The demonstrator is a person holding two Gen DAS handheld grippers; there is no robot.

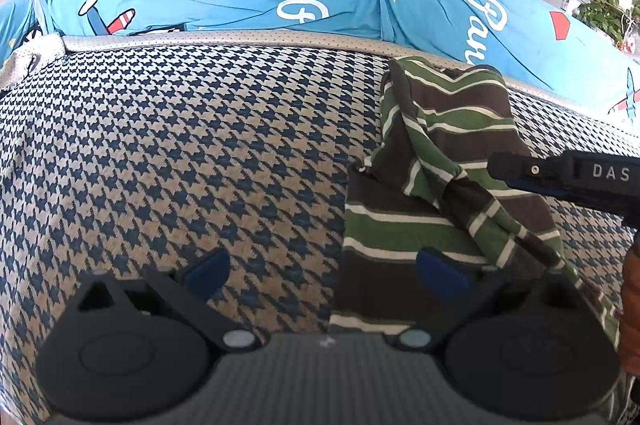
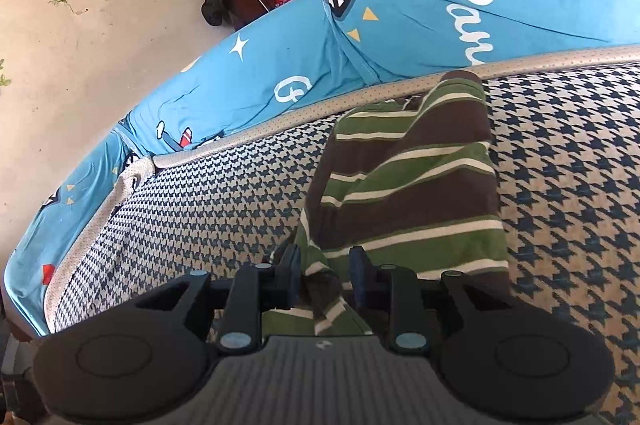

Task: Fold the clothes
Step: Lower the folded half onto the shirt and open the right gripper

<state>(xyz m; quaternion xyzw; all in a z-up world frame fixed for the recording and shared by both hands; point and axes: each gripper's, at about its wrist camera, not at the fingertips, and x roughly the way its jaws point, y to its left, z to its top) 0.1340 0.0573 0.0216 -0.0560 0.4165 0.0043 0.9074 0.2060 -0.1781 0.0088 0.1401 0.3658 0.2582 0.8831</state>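
The striped garment (image 2: 404, 185) lies on the houndstooth cushion (image 1: 180, 145), its long axis running toward twelve o'clock from the right gripper (image 2: 325, 275), whose fingers pinch a bunched fold at its near end. The left gripper (image 1: 324, 267) hangs spread and empty, the garment's edge at its two o'clock.

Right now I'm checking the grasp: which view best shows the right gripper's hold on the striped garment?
Right wrist view: the right gripper pinches striped garment fabric between its fingers. The left wrist view shows it only side-on, partly cropped.
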